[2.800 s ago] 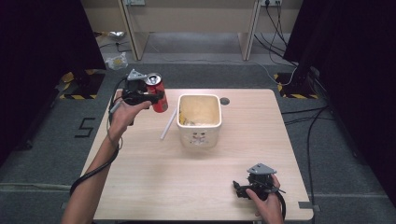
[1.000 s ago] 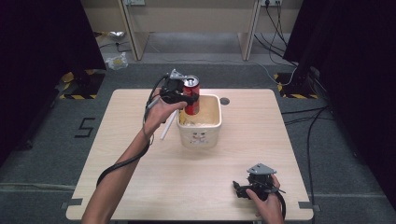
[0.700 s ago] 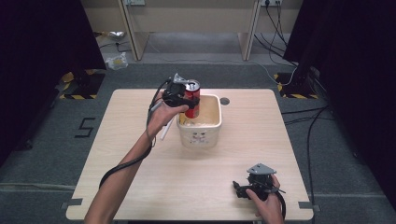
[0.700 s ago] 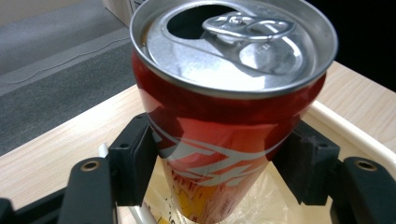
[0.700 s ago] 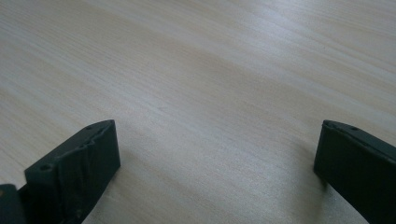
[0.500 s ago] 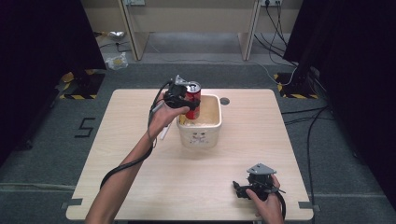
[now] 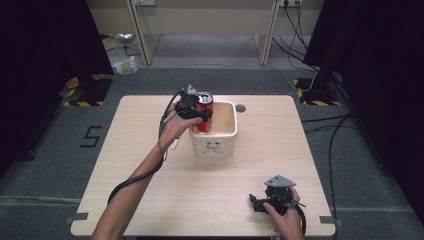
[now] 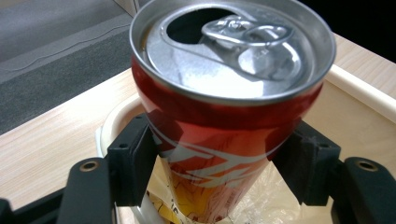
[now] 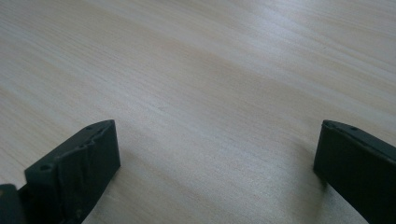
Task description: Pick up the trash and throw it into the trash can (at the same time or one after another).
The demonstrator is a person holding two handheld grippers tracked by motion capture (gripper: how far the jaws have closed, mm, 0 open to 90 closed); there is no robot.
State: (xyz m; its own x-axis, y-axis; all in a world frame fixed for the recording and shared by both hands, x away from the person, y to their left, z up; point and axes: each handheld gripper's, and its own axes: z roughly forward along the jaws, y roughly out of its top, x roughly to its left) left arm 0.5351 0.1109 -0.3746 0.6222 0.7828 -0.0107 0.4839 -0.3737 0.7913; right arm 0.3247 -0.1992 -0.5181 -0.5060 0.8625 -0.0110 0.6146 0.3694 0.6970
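I hold the red can [image 7: 204, 112] pinched in my left gripper [image 7: 196, 111], partly inside the tub [image 7: 216, 146].
Can's base hidden; my right gripper [image 7: 261, 204] rests spread wide on the table [image 7: 150, 180].

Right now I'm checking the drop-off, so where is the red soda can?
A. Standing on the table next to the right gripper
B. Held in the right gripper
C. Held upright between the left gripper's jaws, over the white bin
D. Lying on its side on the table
C: the red soda can stands upright, clamped between the left gripper's jaws, its base over the white bin; the right gripper is open over bare table.
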